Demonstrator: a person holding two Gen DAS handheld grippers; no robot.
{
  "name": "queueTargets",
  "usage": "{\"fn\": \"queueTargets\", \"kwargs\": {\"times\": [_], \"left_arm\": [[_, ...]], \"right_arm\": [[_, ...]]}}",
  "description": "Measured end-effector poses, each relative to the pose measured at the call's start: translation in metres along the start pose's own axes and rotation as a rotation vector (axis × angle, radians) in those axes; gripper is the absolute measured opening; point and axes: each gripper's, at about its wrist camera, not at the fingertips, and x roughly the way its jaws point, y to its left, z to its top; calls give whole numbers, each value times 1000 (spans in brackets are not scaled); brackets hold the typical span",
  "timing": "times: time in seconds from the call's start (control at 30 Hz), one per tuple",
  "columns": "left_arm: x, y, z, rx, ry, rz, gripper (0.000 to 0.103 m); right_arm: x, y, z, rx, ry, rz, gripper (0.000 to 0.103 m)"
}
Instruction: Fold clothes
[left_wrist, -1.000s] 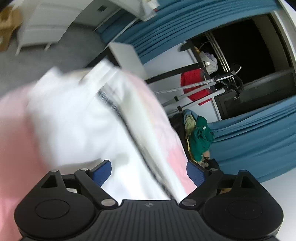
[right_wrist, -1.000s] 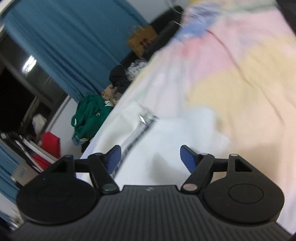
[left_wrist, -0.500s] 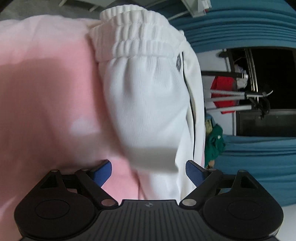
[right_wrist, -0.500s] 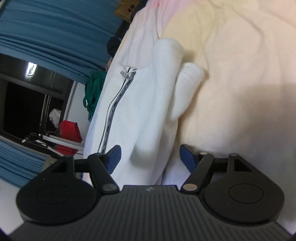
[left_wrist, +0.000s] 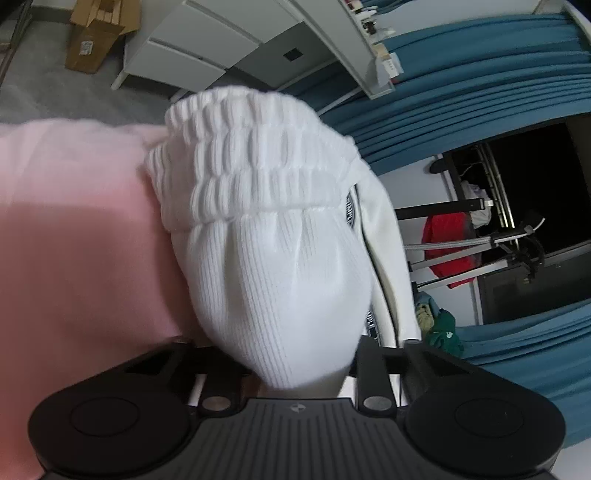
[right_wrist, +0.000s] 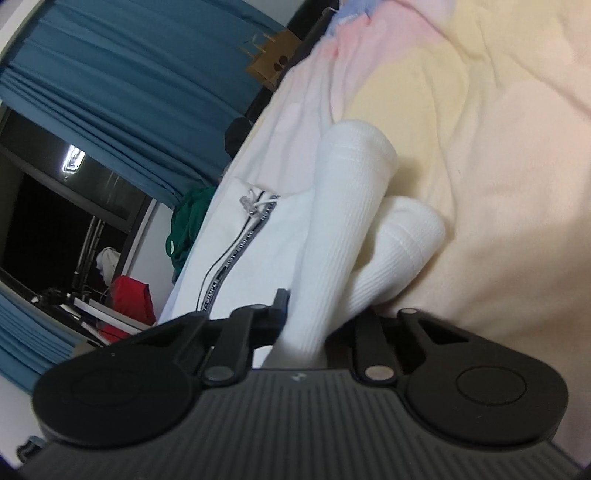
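1. Left hand-held gripper (left_wrist: 291, 363): its jaws are drawn in on the white knit fabric just below the ribbed waistband (left_wrist: 255, 162) of a pair of white track pants (left_wrist: 288, 280). The fingertips are buried in the cloth, so the pinch is inferred from the narrowed linkage.
2. From this hand-held gripper the waistband lies at 12 o'clock, its elastic running from 10 to 2 o'clock. The side-stripe seam (left_wrist: 351, 210) trails away at 1 to 3 o'clock.
3. Right hand-held gripper (right_wrist: 314, 328): clamped on one pant leg (right_wrist: 340, 229) near its hem end. The leg's long axis runs out toward 12 to 1 o'clock, ending in a cuff (right_wrist: 358, 144).
4. The second leg (right_wrist: 402, 240) lies just beside the first, at 1 o'clock, touching it and resting on the bed.
5. The striped side panel and drawcord (right_wrist: 255, 203) lie at 11 o'clock.
6. The garment rests on a pink-and-yellow bedspread (right_wrist: 480, 155), stretched lengthwise between the two hands: waist nearer the left, legs nearer the right.
7. Judgement: the coming fold turns on this axis. Bringing the leg end toward the waistband would halve the length.
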Motion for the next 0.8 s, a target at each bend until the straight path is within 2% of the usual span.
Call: {"fn": "queueTargets", "kwargs": {"times": [0.1, 0.17, 0.33, 0.43, 0.6, 0.7, 0.8], "left_arm": [[-20, -11, 2, 46, -29, 2, 13], [-35, -14, 4, 49, -42, -29, 12], [-69, -12, 9, 28, -6, -75, 12], [-94, -4, 14, 30, 33, -35, 12], [-130, 28, 33, -44, 103, 7, 13], [-137, 44, 33, -20, 119, 46, 13], [-132, 58, 33, -7, 144, 69, 14]], "right_arm": [[-11, 9, 3, -8, -14, 10, 14], [-24, 14, 6, -19, -14, 19, 14], [-71, 11, 14, 1, 1, 11, 13], [-103, 4, 17, 19, 4, -6, 13], [-144, -3, 20, 27, 20, -25, 13], [-162, -10, 21, 15, 32, -30, 13], [-168, -25, 18, 58, 61, -50, 13]]}}
